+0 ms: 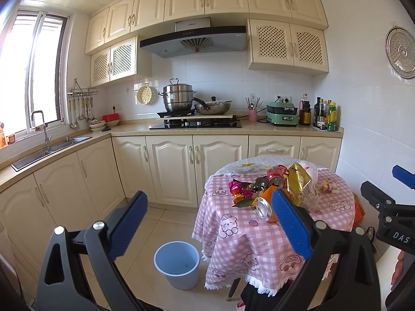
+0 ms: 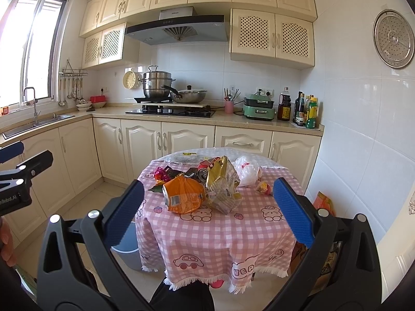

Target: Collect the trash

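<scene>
A pile of trash lies on a round table with a pink checked cloth [image 1: 259,238] [image 2: 220,235]: an orange crushed can [image 2: 184,194] [image 1: 264,206], a gold foil bag [image 2: 223,181] [image 1: 298,178], a red can [image 1: 276,178], pink wrappers [image 1: 240,188] and a white plastic bag [image 2: 247,171]. A pale blue bin [image 1: 177,264] stands on the floor left of the table, partly hidden in the right wrist view [image 2: 127,248]. My left gripper [image 1: 210,207] is open and empty, short of the table. My right gripper [image 2: 208,194] is open and empty, facing the pile.
Cream kitchen cabinets, a counter with a stove [image 1: 195,123], pots, bottles [image 1: 325,115] and a sink [image 1: 49,150] run behind and to the left. A white tiled wall is right of the table. An orange packet [image 2: 324,202] lies by the table's right side.
</scene>
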